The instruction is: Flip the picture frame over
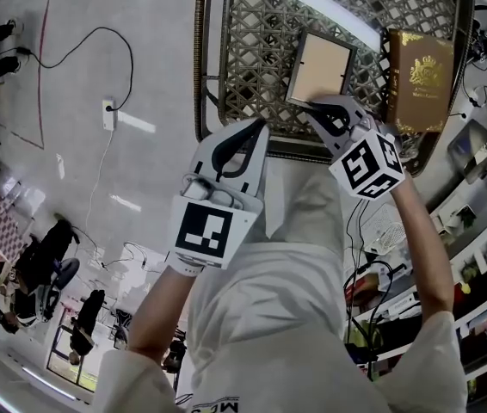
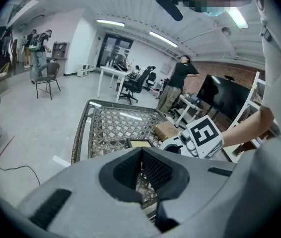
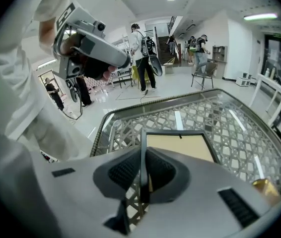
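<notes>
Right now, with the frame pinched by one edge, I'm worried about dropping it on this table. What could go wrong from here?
1. The right gripper clamps only a thin edge of the picture frame; it may pivot or slip out while turning.
2. The left gripper is shut and off the frame, giving no support.
3. The brown book lies close beside the frame and could get knocked.
</notes>
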